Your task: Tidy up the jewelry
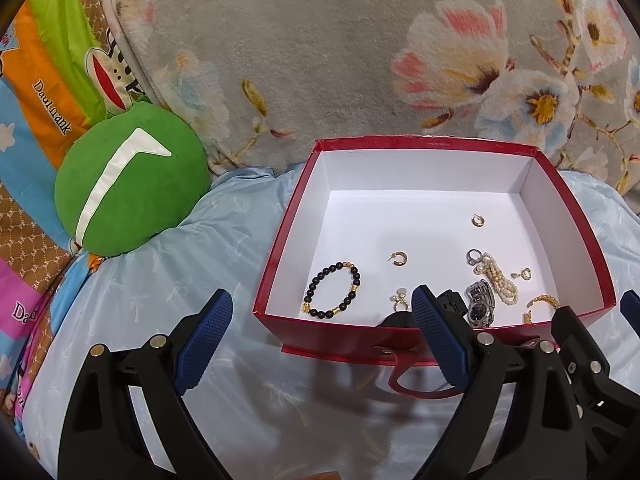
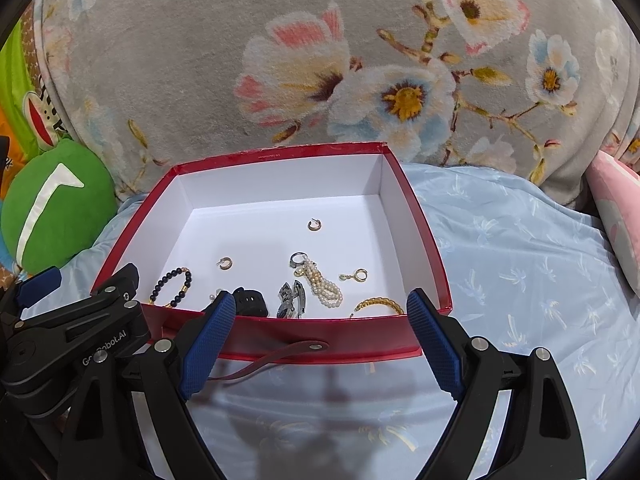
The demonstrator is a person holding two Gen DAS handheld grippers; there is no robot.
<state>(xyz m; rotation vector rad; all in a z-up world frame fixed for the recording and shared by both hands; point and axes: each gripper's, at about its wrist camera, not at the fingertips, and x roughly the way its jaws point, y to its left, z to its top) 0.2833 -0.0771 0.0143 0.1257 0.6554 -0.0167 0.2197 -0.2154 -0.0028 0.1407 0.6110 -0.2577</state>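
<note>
Red cardboard box (image 1: 280,248) sits open on the blue bedsheet (image 1: 180,280), jewelry clustered toward its near wall, far half bare. My left gripper (image 1: 324,342) and right gripper (image 2: 320,336) hover spread and empty before that wall. Only the right view shows the gold bangle (image 2: 378,303) clearly; the watch (image 1: 482,307) lies lengthwise, near to far.
</note>
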